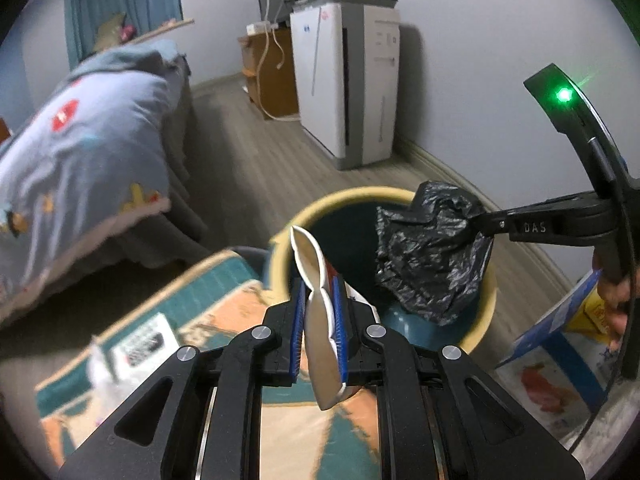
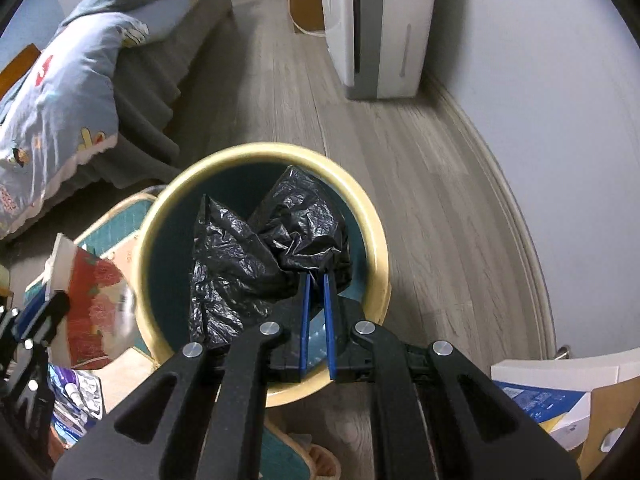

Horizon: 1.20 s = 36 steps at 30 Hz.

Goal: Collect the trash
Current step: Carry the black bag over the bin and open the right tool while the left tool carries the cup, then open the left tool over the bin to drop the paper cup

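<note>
A round bin with a yellow rim (image 1: 360, 194) (image 2: 264, 150) and a dark teal inside stands on the floor. My left gripper (image 1: 318, 286) is shut on a flattened white paper cup (image 1: 320, 340) with a red print, held at the bin's near left edge. In the right wrist view the cup (image 2: 96, 304) and the left gripper (image 2: 56, 304) show at the far left, beside the rim. My right gripper (image 2: 316, 276) (image 1: 480, 226) is shut on a crumpled black plastic bag (image 2: 272, 240) (image 1: 428, 252), which hangs over the bin's opening.
A bed with a blue quilt (image 1: 80, 140) lies to the left. A white appliance (image 1: 348, 80) stands against the far wall. The teal and orange rug (image 1: 200, 292) carries small packets (image 1: 136, 344). Cardboard boxes (image 2: 560, 392) sit at the right.
</note>
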Available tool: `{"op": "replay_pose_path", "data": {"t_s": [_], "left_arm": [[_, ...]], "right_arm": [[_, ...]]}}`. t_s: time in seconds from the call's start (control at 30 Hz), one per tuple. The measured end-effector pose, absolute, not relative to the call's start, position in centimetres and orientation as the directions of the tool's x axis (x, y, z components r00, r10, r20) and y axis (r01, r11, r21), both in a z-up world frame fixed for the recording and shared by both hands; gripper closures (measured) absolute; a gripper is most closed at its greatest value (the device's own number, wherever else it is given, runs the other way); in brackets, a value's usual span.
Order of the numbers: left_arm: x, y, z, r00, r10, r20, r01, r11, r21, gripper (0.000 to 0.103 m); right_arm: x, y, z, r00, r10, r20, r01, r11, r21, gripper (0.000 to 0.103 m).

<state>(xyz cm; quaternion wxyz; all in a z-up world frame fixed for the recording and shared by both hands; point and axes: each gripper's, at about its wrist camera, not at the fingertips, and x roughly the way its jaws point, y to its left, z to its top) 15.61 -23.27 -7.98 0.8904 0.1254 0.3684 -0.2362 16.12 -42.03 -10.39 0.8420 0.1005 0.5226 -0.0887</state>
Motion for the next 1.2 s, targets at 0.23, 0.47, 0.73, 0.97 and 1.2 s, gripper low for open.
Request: {"op": "replay_pose_path", "data": {"t_s": [0.23,0.47,0.73,0.97,1.2], "left_arm": [[16.4,-24.2,-10.6,0.58,-0.324,-0.748,0.529,0.847,0.044,0.078],[16.1,-23.7,-9.8,0.596,-0.341,-0.727,0.517,0.856,0.023,0.042],[15.2,-23.0,-8.2,0.644,-0.323,-0.694,0.491,0.87,0.051,0.013],[13.5,-21.3,-6.1,0.694,-0.294,-0.657,0.462,0.882,0.092,0.01],[11.6,-17.8,-3.7,0.733,-0.282,-0.619,0.409,0.91,0.069,0.009]], "right_arm": [[16.3,-41.8,-10.6,0.429,-0.046,-0.902,0.247,0.967,0.069,0.091],[16.2,-41.8,-10.2,0.448,-0.033,-0.893,0.252,0.963,0.091,0.072],[16.0,-40.8,-7.9,0.513,-0.023,-0.858,0.233,0.966,0.113,0.019],[15.2,-39.0,-5.5,0.57,-0.022,-0.822,0.207,0.971,0.117,0.009],[14.3,-36.8,-3.6,0.604,-0.002,-0.797,0.174,0.976,0.13,0.007]]}}
